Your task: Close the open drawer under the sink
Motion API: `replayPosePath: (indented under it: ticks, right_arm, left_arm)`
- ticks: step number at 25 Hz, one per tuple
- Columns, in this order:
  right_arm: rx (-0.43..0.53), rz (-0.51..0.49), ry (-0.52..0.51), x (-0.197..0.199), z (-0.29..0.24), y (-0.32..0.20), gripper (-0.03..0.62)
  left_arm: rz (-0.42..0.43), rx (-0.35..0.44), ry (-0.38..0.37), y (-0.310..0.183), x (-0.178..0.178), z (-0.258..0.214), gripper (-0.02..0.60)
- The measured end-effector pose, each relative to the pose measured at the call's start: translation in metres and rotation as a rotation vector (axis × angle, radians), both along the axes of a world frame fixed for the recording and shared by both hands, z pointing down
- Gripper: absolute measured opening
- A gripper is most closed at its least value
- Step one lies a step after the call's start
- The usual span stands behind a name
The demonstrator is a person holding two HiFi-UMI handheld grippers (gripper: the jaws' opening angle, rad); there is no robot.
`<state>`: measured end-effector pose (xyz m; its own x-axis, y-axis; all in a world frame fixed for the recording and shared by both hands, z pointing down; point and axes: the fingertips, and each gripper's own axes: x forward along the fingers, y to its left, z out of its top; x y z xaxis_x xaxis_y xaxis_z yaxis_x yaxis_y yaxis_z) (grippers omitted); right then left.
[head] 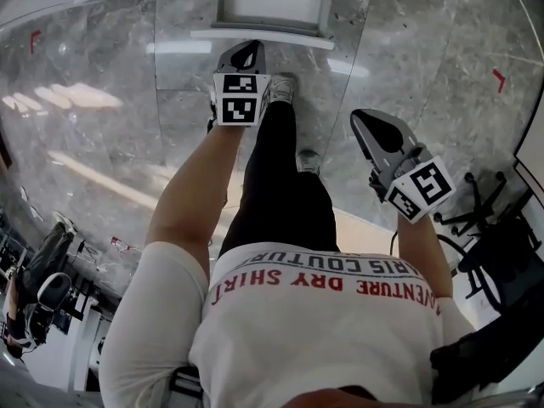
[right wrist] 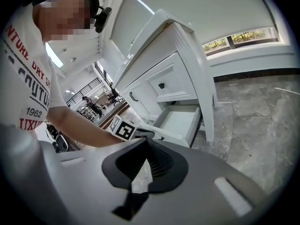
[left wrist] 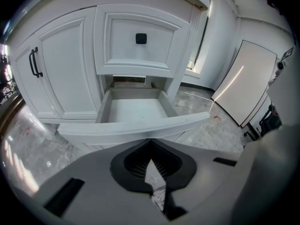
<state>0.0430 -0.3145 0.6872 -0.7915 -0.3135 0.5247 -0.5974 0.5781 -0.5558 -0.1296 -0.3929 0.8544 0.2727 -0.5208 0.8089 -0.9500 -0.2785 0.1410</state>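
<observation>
The white drawer point(head: 270, 7) stands pulled out from the bottom of the white sink cabinet point(left wrist: 65, 60), with nothing inside it. In the left gripper view its front board point(left wrist: 131, 129) runs just ahead of my left gripper point(left wrist: 150, 142), which is shut and holds nothing. In the head view the left gripper point(head: 244, 56) hangs right before the drawer's front edge; whether they touch I cannot tell. My right gripper point(head: 374, 130) is further back to the right, shut and empty. The right gripper view shows the drawer point(right wrist: 180, 121) from the side, with the left gripper point(right wrist: 146, 134) at its front.
Above the drawer is a fixed panel with a black knob point(left wrist: 141, 38), and a door with a black handle point(left wrist: 33, 62) to the left. A white panel point(left wrist: 243, 83) leans at the right. The person's shoe point(head: 282, 87) stands near the drawer. A chair base point(head: 476, 212) sits right.
</observation>
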Motion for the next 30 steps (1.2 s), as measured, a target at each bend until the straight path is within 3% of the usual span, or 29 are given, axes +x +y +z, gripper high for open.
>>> replayPosePath:
  ticks: [10, 23, 30]
  right_arm:
    - [-0.014, -0.005, -0.009, -0.008, 0.010, -0.002, 0.002]
    - [-0.006, 0.013, 0.013, 0.008, 0.015, -0.002, 0.002]
    - [-0.003, 0.078, 0.020, 0.026, 0.012, -0.012, 0.002]
  left_arm:
    - [-0.071, -0.010, 0.047, -0.004, -0.006, 0.003, 0.003]
    - [-0.086, 0.007, 0.033, -0.027, -0.003, 0.003, 0.002]
    - [-0.081, 0.009, 0.028, -0.057, -0.001, 0.004, 0.003]
